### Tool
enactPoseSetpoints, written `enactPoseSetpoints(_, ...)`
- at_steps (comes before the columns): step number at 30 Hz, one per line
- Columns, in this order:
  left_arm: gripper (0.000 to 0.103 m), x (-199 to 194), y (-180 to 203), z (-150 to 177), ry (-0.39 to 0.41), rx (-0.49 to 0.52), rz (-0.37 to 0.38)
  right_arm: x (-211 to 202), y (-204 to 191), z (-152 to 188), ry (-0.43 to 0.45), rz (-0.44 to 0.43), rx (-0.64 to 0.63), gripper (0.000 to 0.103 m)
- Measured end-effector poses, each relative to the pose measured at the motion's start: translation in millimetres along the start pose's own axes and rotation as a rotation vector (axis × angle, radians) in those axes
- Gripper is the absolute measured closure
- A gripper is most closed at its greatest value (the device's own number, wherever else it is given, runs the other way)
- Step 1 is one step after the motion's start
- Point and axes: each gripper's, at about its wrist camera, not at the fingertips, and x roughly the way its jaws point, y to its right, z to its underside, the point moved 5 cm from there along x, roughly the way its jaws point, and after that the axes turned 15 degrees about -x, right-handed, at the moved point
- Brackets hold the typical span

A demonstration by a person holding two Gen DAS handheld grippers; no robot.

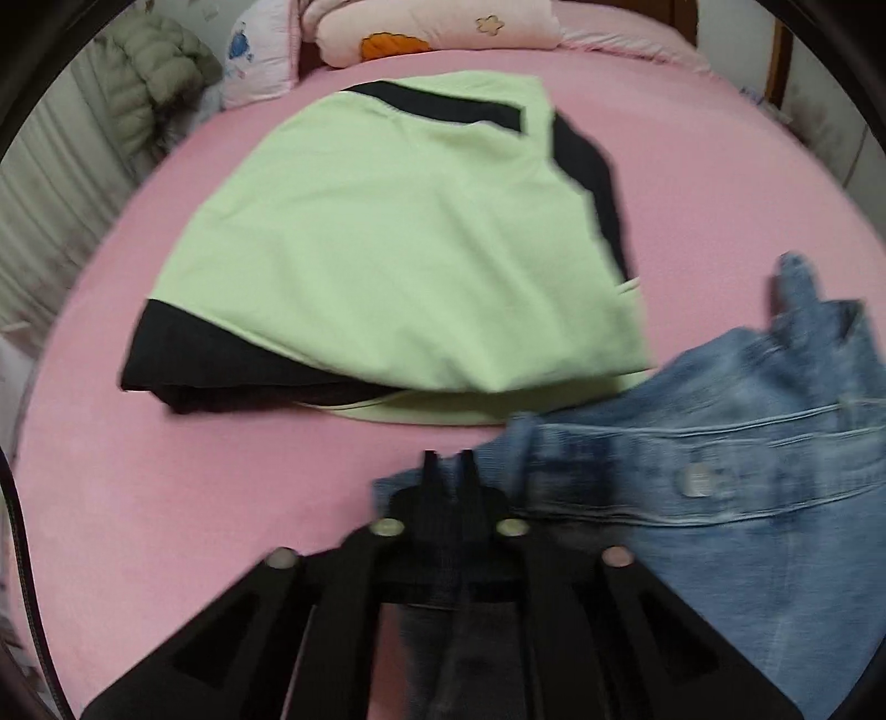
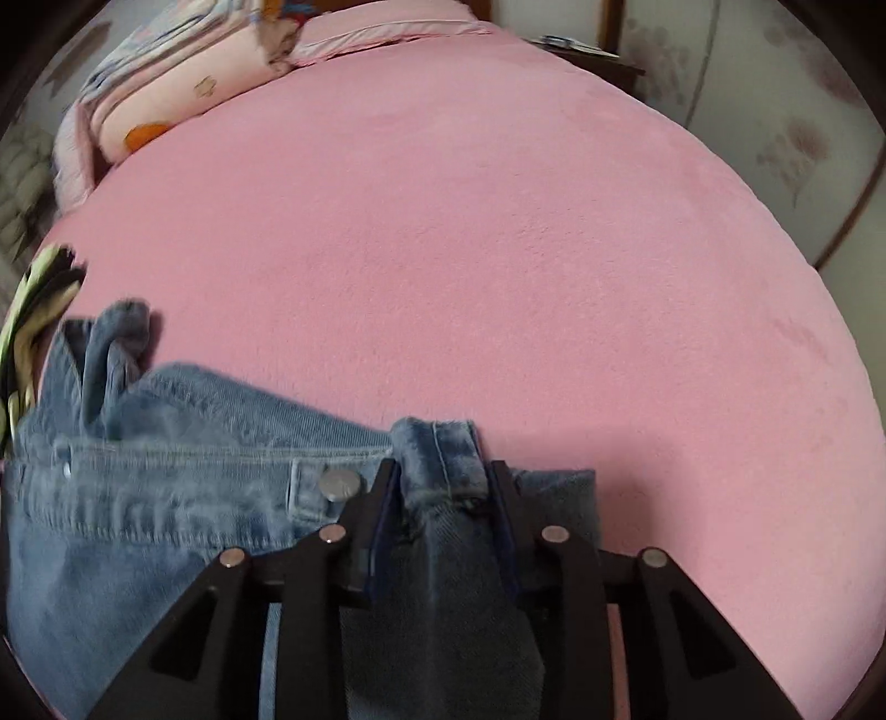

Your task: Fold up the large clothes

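Observation:
A pair of blue jeans (image 1: 736,471) hangs by its waistband between my two grippers above the pink bed (image 1: 166,498). My left gripper (image 1: 448,462) is shut on the waistband's left end. My right gripper (image 2: 440,471) is shut on a bunched fold of the waistband (image 2: 437,459) at its right end. The jeans (image 2: 166,471) stretch left from there, with a metal button (image 2: 340,483) by the left finger. The legs drop out of sight below both views.
A folded light-green and black garment (image 1: 387,266) lies on the bed behind the jeans; its edge shows in the right wrist view (image 2: 33,310). Pillows and a rolled quilt (image 1: 443,27) sit at the head. A grey-green puffer jacket (image 1: 149,83) is at far left.

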Motion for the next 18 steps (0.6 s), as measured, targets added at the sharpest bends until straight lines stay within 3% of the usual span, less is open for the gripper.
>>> enactPoseSetpoints(4,0.089,-8.3,-5.3,-7.4,-0.018,-0.011,0.06,-1.6,-3.3,-6.5,-0.012,-0.017,-0.04,0.067)
enactPoseSetpoints(7,0.078,-7.6,-4.5,-4.8,-0.04,-0.016,0.069,-4.5,-1.1,-5.3,-0.009,-0.036,-0.039,0.067)
enactPoseSetpoints(8,0.071,-7.1,-7.4,-8.1,-0.048,-0.023,0.081,-5.5,-0.9,-3.9,-0.006,-0.04,-0.037,0.067)
enactPoseSetpoints(9,0.062,-8.8,-8.0,-9.7,-0.072,-0.028,0.141,-6.2,-0.5,-2.4,-0.004,-0.043,-0.036,0.067)
enactPoseSetpoints(10,0.042,-7.9,-10.2,-14.4,-0.085,-0.029,0.171,-7.5,-0.4,0.0,0.001,-0.045,-0.038,0.067)
enactPoseSetpoints(11,0.032,-11.5,-9.9,-14.6,-0.086,-0.023,0.19,-8.6,-0.7,2.1,0.005,-0.044,-0.042,0.067)
enactPoseSetpoints(13,0.029,-17.3,-5.4,-12.3,-0.096,0.019,0.23,-12.8,1.7,7.2,0.011,-0.042,-0.051,0.067)
enactPoseSetpoints(18,0.028,-4.7,12.0,15.1,-0.15,0.122,0.198,-15.9,-1.7,9.7,0.017,-0.031,-0.064,0.067)
